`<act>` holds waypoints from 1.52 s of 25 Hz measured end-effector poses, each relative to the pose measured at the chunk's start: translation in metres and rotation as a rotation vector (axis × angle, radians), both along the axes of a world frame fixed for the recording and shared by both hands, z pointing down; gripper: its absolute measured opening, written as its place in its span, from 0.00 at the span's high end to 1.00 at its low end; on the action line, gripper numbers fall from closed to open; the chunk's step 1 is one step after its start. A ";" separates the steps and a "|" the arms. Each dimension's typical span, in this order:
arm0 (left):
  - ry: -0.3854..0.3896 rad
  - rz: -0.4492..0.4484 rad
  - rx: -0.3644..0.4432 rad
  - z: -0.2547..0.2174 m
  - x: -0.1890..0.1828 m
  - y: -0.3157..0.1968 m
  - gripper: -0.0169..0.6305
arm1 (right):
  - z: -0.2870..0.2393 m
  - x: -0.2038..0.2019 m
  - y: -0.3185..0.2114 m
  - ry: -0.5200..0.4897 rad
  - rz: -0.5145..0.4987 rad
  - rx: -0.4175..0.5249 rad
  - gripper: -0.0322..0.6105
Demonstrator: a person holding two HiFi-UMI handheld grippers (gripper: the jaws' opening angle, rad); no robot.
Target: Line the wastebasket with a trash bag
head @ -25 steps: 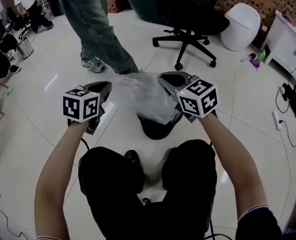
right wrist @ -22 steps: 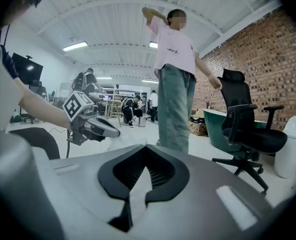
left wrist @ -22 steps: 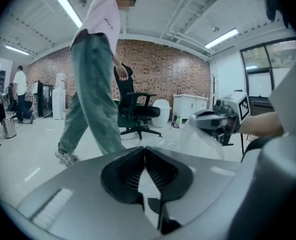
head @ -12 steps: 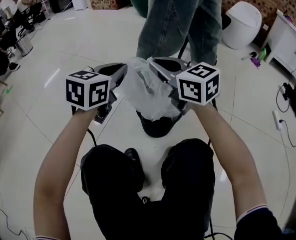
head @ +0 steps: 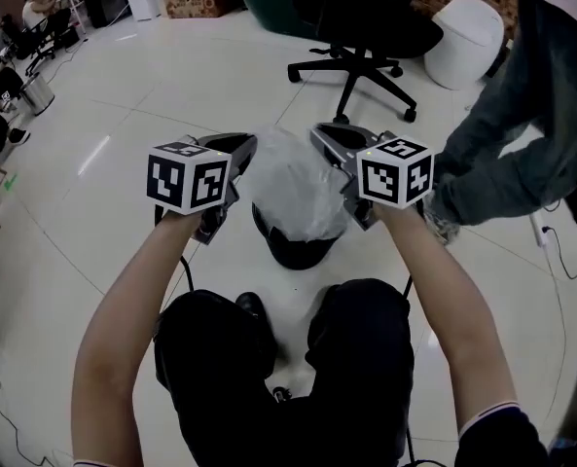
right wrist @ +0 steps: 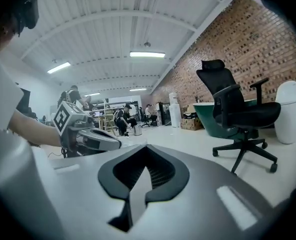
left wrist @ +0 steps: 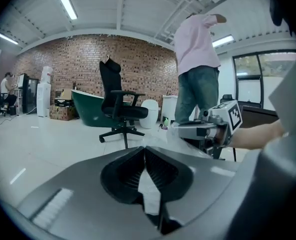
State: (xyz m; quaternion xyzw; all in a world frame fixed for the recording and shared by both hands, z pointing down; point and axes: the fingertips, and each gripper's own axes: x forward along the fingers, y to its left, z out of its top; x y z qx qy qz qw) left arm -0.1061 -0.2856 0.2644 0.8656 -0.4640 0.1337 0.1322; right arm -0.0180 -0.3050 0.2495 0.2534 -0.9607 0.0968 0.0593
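Observation:
A clear trash bag hangs stretched between my two grippers, right above the black wastebasket on the floor in front of my knees. In the head view my left gripper is shut on the bag's left edge and my right gripper is shut on its right edge. In the left gripper view the left gripper has its jaws closed on a strip of bag film. In the right gripper view the right gripper likewise pinches film. The bag hides most of the basket's mouth.
A black office chair stands beyond the basket, with a white rounded bin to its right. A person in jeans stands close on the right. Cables lie on the floor at far right. My legs are just behind the basket.
Both grippers have shifted up and away in the view with the bag, the left one also rightward. The bystander has walked from behind the basket over to the right.

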 end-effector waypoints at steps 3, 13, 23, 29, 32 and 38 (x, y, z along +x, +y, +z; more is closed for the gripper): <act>-0.004 0.010 -0.022 0.016 0.006 -0.005 0.95 | 0.019 0.009 -0.008 0.006 0.020 -0.029 0.95; -0.015 -0.032 -0.135 0.082 0.000 -0.025 0.95 | 0.077 0.047 -0.032 0.023 0.078 -0.129 0.95; -0.044 -0.135 -0.232 0.134 -0.036 -0.041 0.95 | 0.119 0.089 -0.062 0.094 0.158 -0.174 0.95; -0.064 -0.204 -0.240 0.156 -0.059 -0.059 0.95 | 0.152 0.109 -0.080 0.191 0.205 -0.174 0.95; -0.059 -0.229 -0.244 0.166 -0.067 -0.065 0.95 | 0.167 0.117 -0.089 0.236 0.234 -0.168 0.95; -0.066 -0.309 -0.270 0.190 -0.090 -0.068 0.95 | 0.201 0.132 -0.103 0.352 0.286 -0.157 0.95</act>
